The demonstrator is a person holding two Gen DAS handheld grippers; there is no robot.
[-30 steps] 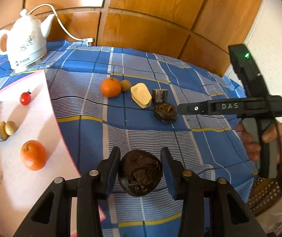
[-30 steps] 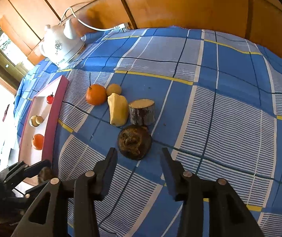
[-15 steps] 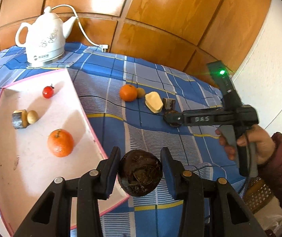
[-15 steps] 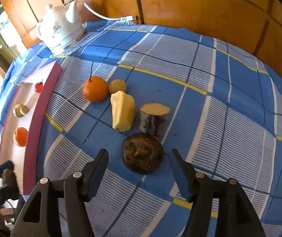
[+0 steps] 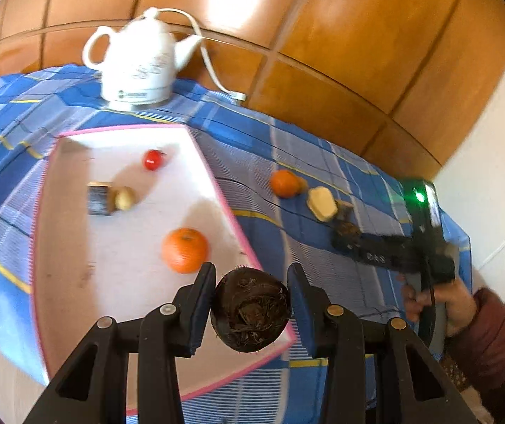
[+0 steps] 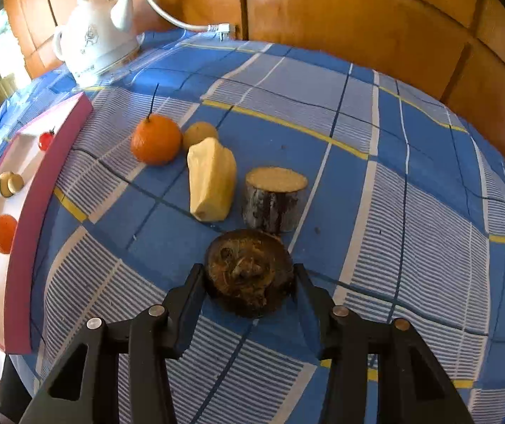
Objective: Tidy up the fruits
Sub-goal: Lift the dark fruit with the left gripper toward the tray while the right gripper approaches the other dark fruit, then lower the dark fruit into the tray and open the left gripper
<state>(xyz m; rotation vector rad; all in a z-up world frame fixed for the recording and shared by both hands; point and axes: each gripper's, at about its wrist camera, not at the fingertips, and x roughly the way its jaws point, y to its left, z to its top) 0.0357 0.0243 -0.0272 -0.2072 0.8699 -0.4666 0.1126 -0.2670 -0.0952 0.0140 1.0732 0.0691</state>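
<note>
Left gripper, nearest, is clamped on a dark hairy fruit held above the near corner of the pink-rimmed tray. Right gripper is closing, its jaws at either side of a second dark fruit resting on the blue checked cloth. Beyond lie a log slice, a pale yellow piece, an orange and a small brown fruit. Farthest stands a white kettle.
</note>
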